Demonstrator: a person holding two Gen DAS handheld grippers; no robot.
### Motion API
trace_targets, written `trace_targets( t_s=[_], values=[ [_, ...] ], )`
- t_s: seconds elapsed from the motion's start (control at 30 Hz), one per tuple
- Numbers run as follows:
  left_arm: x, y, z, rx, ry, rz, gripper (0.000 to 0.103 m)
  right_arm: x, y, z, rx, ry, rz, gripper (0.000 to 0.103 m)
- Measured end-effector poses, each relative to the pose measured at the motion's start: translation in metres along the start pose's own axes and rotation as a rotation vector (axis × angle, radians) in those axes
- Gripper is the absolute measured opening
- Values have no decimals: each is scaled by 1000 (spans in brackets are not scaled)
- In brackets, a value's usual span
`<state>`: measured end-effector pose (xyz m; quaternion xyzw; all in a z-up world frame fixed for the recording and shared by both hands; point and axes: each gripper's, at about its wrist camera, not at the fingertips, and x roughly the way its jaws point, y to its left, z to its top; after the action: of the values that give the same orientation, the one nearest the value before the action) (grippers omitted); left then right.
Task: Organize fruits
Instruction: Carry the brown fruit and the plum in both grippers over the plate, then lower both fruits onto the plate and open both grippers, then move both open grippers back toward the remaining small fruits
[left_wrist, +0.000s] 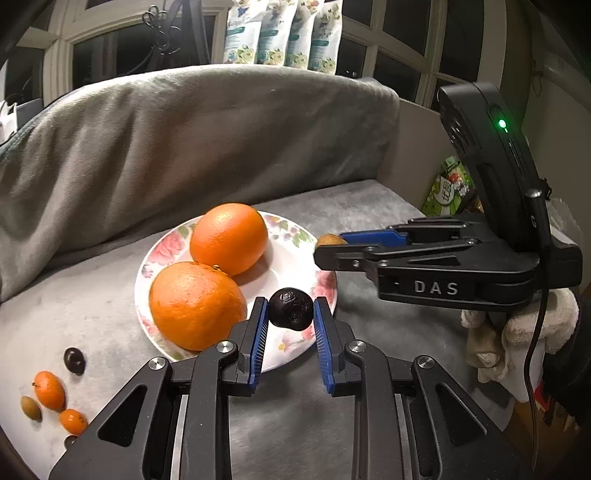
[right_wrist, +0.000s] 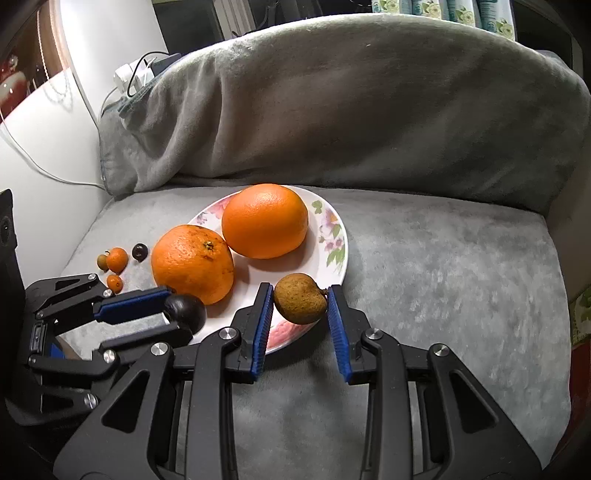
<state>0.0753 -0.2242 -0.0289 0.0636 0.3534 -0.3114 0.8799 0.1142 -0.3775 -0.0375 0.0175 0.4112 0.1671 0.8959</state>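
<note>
A floral plate (left_wrist: 284, 236) (right_wrist: 334, 254) on the grey seat holds two big oranges (left_wrist: 229, 238) (left_wrist: 197, 306) (right_wrist: 264, 220) (right_wrist: 192, 263). My left gripper (left_wrist: 290, 309) (right_wrist: 181, 310) is shut on a dark round fruit (left_wrist: 290, 309) (right_wrist: 186, 312) over the plate's near rim. My right gripper (right_wrist: 301, 300) (left_wrist: 330, 245) is shut on a brown-green fruit (right_wrist: 300, 298) (left_wrist: 330, 240) over the plate's right rim. Loose on the seat to the left lie two small oranges (left_wrist: 50, 390) (left_wrist: 73, 421) (right_wrist: 117, 258) (right_wrist: 115, 283), a green fruit (left_wrist: 30, 407) (right_wrist: 100, 260) and a dark fruit (left_wrist: 74, 360) (right_wrist: 140, 251).
A grey blanket (left_wrist: 184, 147) (right_wrist: 351, 110) drapes the chair back behind the plate. A white wall and cables (right_wrist: 129, 85) stand at the left. A green packet (left_wrist: 447, 192) and a gloved hand (left_wrist: 517, 332) are at the right of the seat edge.
</note>
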Motion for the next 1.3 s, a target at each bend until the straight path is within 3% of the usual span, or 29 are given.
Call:
trace_targets(
  t_s=[0.47,0.5,0.53,0.6,0.7,0.8,0.87,1.13,1.23,1.3],
  values=[
    [12,-4,2,16,14,15,24,10,-3,8,15,-6,13,32],
    [12,-3,1,17,14,15,25,9,-4,9,18,-8,12,37],
    [12,-4,2,19,14,15,29,8,-5,9,23,-13,10,51],
    [12,-4,1,20,12,17,39,4,-6,10,33,-34,1,68],
    [9,-4,1,22,3,17,42,-2,-6,11,41,-58,-6,69],
    [5,-1,0,10,-3,20,54,-7,-8,11,54,-69,-7,72],
    [1,2,-1,0,-10,22,54,-10,-8,11,61,-76,-16,76],
    [-19,10,-3,-26,-34,30,54,-21,-3,7,65,-96,-55,79],
    [-28,13,-3,-39,-44,29,58,-27,3,7,58,-104,-96,91],
    [-35,16,-5,-47,-54,28,63,-34,7,6,49,-121,-116,92]
  ],
)
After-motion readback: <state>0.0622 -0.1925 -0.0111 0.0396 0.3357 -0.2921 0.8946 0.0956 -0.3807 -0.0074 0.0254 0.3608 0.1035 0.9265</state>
